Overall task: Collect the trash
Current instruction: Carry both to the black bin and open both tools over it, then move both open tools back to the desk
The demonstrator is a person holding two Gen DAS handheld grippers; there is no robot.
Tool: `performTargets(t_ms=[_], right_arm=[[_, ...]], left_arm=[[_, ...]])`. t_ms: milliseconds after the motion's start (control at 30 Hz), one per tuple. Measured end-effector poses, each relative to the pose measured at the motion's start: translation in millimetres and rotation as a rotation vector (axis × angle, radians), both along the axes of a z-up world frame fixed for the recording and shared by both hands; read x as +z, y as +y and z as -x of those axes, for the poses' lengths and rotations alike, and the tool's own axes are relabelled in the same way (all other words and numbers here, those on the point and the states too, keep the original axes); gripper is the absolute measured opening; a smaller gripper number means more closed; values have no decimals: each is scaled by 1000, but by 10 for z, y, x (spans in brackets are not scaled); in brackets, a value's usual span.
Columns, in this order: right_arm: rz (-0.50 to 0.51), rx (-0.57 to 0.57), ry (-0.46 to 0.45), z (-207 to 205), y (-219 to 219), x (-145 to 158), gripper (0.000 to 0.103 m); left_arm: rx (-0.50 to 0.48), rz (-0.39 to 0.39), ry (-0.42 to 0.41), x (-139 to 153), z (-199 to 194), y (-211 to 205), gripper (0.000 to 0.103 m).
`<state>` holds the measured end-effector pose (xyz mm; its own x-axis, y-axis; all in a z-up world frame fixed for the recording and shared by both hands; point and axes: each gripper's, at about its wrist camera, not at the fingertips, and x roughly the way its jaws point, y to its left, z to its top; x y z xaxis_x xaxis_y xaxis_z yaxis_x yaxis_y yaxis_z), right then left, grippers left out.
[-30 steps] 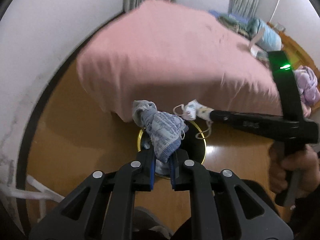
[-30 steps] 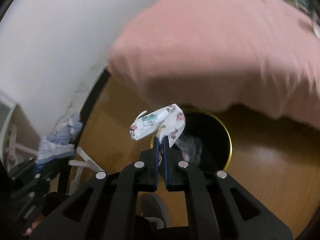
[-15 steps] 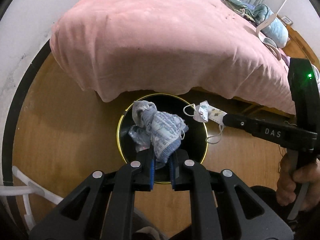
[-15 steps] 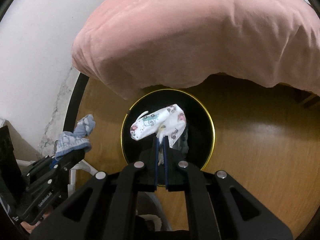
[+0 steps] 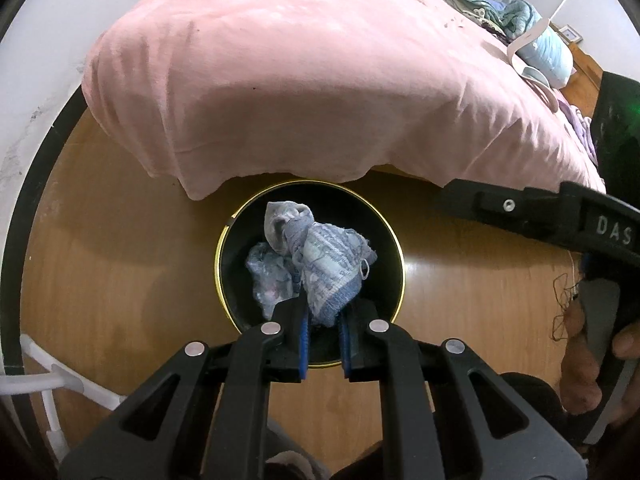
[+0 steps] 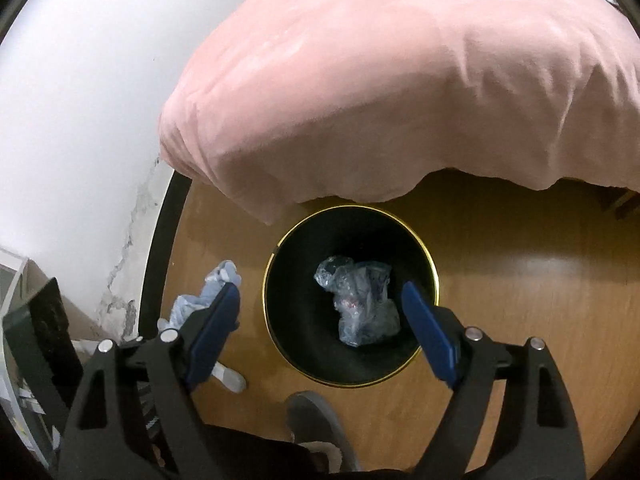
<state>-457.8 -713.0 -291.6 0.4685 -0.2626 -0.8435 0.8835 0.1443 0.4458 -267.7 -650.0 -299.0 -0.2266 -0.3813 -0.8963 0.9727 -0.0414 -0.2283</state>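
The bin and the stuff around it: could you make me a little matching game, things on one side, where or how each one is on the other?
Things:
1. blue patterned cloth
2. crumpled clear plastic
3. pink bedspread
4. right gripper

States:
A. hangs over the bed's edge above the bin
B. jaws wide apart, nothing between them
C. pinched in the left gripper
D. lies at the bottom of the bin

Pairs: 1-C, 2-D, 3-A, 4-B

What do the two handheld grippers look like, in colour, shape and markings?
Both the left gripper and the right gripper are black skeletal linkages with triangular cut-outs and silver round pivot pins. Their fingers carry flat blue pads. The right one's body bears white letters "DAS".
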Motion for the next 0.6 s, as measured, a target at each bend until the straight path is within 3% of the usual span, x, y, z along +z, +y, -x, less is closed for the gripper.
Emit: performTargets(t_ms=[100, 133, 200, 433, 533, 600], right_arm=[[8, -16, 0, 62, 4, 61, 81], [11, -23, -3, 89, 18, 90, 81], [16, -32, -8, 117, 18, 133, 81], [45, -35, -22, 140, 69, 338, 81], [71, -16, -19, 93, 112, 521, 81], [117, 23, 13, -8, 162, 717, 81]], left_arm=[[-6, -5, 10, 4, 49, -16, 15], [-8, -11, 6, 1, 68, -22, 23], [-4, -14, -10, 3, 100, -20, 50], [-2, 8, -35, 103, 122, 46, 58], [-1, 26, -70, 241, 89, 171, 68], [-5, 53, -114, 502, 43, 318, 84]])
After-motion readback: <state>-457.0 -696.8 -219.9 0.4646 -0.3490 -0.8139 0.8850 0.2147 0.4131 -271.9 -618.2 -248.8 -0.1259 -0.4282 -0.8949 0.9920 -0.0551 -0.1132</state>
